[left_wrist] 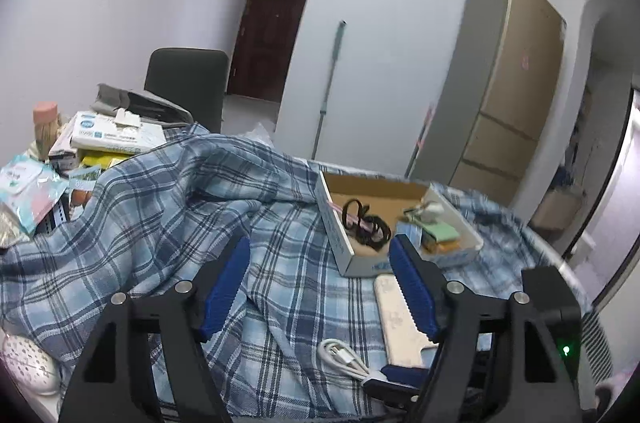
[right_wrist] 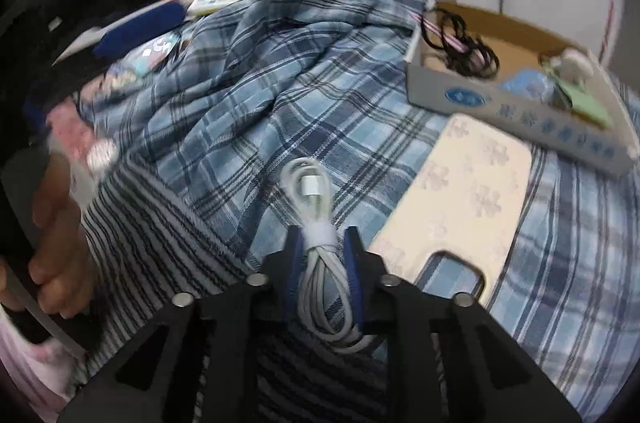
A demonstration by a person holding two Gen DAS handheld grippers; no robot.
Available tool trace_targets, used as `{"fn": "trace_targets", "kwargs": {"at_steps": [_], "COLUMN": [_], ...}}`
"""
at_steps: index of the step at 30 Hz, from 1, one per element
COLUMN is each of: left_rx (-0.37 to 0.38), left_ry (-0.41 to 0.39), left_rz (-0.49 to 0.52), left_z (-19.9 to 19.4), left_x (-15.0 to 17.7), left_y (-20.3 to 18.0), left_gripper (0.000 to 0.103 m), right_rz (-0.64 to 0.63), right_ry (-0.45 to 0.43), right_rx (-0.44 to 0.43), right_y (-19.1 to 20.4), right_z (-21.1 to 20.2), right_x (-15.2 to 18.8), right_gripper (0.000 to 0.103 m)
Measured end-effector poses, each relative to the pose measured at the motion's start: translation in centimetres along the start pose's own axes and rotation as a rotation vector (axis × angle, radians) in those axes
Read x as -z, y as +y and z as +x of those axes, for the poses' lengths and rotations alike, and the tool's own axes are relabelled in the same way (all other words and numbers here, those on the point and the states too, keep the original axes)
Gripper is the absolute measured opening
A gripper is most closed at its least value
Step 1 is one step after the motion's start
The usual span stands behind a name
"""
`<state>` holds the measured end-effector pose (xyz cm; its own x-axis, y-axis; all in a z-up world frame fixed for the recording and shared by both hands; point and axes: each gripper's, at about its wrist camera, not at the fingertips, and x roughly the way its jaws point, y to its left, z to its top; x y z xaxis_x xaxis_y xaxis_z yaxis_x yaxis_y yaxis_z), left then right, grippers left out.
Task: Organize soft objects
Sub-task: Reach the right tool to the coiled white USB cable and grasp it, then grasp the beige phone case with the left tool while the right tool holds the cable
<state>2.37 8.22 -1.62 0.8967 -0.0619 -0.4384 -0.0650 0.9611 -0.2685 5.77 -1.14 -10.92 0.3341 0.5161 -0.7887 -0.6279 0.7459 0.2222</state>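
Here a plaid cloth (right_wrist: 304,95) covers the bed, bunched high toward its far left and flat nearer, so it serves as the carrying surface. A cardboard box (right_wrist: 520,111) sits on it at the far right, already holding dark cords, likely the collecting spot. A phone case (right_wrist: 472,199) lies flat just before the box. The right gripper (right_wrist: 322,255) is clamped on the white cable (right_wrist: 316,223), a tied bundle; long axis runs straight away from the gripper, plug end foremost. The left gripper (left_wrist: 320,287) hangs over the cloth, jaws wide apart, empty.

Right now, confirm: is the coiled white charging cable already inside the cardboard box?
No, the coiled white charging cable sits between the right gripper's jaws, outside the cardboard box.
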Motion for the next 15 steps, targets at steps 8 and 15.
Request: {"fn": "trace_targets", "kwargs": {"at_steps": [8,15], "left_rx": [-0.004,-0.063], "left_ry": [0.039,-0.014], "left_rz": [0.037,0.177], "left_z": [0.8,0.1], "left_x": [0.5,1.3], "left_y": [-0.8,-3.4], "left_gripper": [0.074,0.074], "right_rz": [0.033,0.126], "right_ry": [-0.108,-0.108], "right_rx": [0.079,0.292], "right_y": [-0.7,-5.9], "right_z": [-5.0,-7.5], "right_x": [-0.6,0.0], "right_gripper": [0.016,0.016]}}
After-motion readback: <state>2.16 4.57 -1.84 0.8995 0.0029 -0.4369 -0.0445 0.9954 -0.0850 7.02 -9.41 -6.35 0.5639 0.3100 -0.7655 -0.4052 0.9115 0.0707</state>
